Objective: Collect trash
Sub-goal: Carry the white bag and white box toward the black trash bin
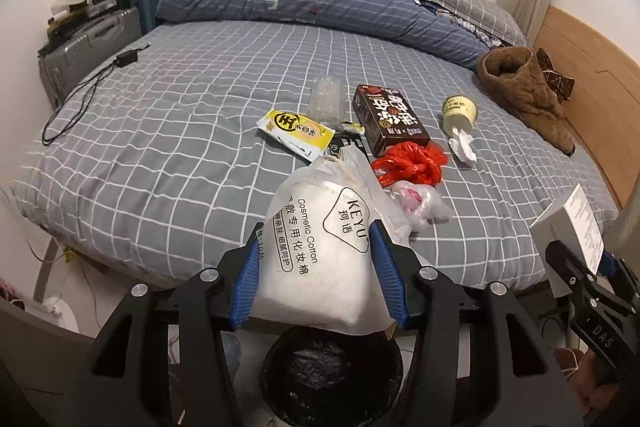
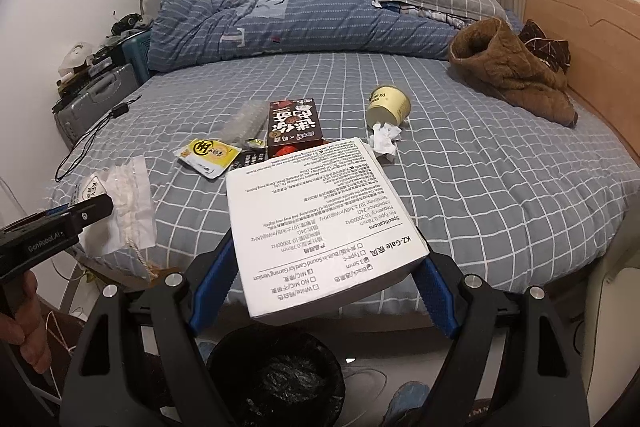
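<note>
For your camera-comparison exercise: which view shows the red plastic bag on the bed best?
The left wrist view. There the red bag lies in full sight on the bed, beside the dark box. In the right wrist view the held white box covers nearly all of it; only a red scrap shows.

Checked bed [image 1: 168, 131] — brown box [image 1: 390, 119], yellow cup [image 1: 460, 111], red bag [image 1: 412, 163]

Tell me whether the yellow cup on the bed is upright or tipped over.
Tipped over. The yellow cup lies on its side on the bed, with crumpled tissue beside its bedward end.
</note>
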